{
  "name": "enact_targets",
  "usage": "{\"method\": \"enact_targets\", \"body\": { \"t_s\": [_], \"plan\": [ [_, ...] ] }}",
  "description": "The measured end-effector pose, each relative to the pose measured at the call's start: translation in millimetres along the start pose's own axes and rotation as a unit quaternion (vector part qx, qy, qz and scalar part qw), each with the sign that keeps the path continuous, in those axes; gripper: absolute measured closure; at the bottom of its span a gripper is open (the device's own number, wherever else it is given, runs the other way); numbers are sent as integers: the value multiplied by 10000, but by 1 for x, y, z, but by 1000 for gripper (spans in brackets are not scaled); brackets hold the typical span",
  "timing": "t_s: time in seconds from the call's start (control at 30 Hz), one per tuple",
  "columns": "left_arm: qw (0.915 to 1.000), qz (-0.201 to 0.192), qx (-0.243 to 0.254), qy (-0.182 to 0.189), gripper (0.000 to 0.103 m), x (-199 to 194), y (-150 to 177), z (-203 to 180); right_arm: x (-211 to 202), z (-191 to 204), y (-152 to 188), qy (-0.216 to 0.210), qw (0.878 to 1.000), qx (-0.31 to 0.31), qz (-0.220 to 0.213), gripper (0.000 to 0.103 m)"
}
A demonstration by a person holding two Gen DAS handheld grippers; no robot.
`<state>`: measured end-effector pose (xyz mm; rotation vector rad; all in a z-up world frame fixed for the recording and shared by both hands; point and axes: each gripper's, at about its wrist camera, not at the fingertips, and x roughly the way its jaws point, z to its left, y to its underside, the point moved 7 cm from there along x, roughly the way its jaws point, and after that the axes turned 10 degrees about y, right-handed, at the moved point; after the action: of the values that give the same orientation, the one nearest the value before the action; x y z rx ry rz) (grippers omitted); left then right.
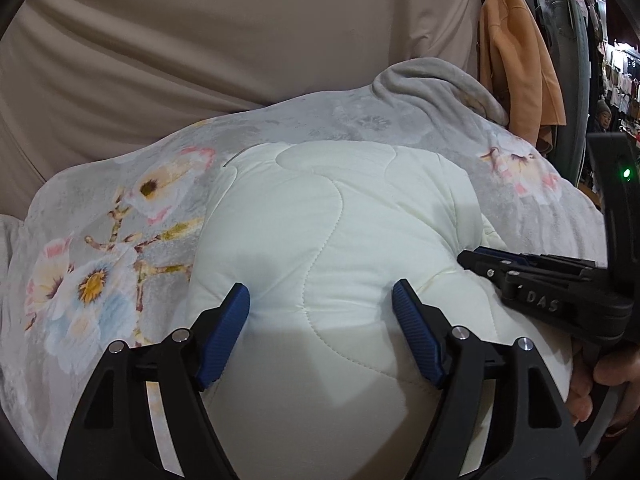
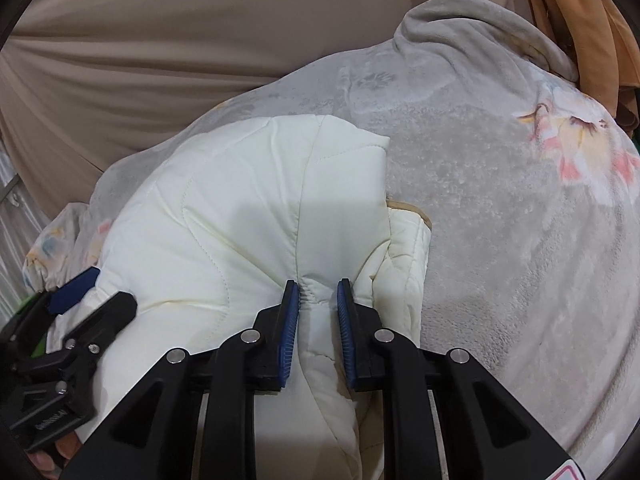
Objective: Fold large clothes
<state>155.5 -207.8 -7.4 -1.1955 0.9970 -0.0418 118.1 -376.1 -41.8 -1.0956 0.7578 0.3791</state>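
Two layers of cloth fill most of both views: a beige drape [image 1: 200,40] hanging as a backdrop, and in front of it a grey plush blanket with a flower print [image 1: 100,240] spread over the surface. On that blanket lies the task's thing, a cream quilted jacket [image 1: 320,240], bunched into a rounded, partly folded heap with stitched wavy seams; in the right wrist view its folded edge shows a tan lining at the side, resting on the blanket. At the far right of the left wrist view an orange garment [image 1: 520,60] hangs beside the drape, with racks of clothes [image 1: 624,76] behind it, too small to tell apart. The left gripper [image 1: 320,300] sits over the near part of the jacket with its jaws released, the blue pads standing wide on either side of the padded cloth and not pressing on it. The right gripper [image 2: 318,292] has its jaws drawn close together on a puckered ridge of the jacket near the sleeve seam, the cloth pinched between the blue pads. A hand [image 1: 600,380] wraps the right gripper's handle at the lower right edge of the left wrist view.
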Motion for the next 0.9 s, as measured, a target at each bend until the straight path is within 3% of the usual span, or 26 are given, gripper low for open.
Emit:
{"method": "enact_targets", "body": {
  "t_s": [0.17,0.37,0.43,0.53,0.67,0.73,0.83,0.9],
  "plan": [
    [10000,2,-46,-72,30,-8,1,6,-61,-1,-1,-445,9976,445,-298,76],
    [9999,-20,-89,-71,30,-20,3,4,-109,4,32,-418,9979,352,-335,72],
    [9999,-57,-144,21,30,-31,6,3,-110,4,43,-355,9984,313,-303,72],
    [9993,-123,-265,235,30,-53,14,5,-100,3,60,-221,9995,204,-119,80],
    [9984,-99,-465,297,30,-81,42,21,-111,-3,76,-355,9990,247,-135,88],
    [9980,79,-575,231,28,-78,61,32,-107,-3,84,-291,9993,249,-49,88],
    [9935,298,-939,565,27,-63,80,38,-77,-8,102,-243,9984,386,328,88],
    [9901,371,-1143,732,25,-55,87,40,-65,-10,109,-211,9983,437,311,89]
  ]
}}
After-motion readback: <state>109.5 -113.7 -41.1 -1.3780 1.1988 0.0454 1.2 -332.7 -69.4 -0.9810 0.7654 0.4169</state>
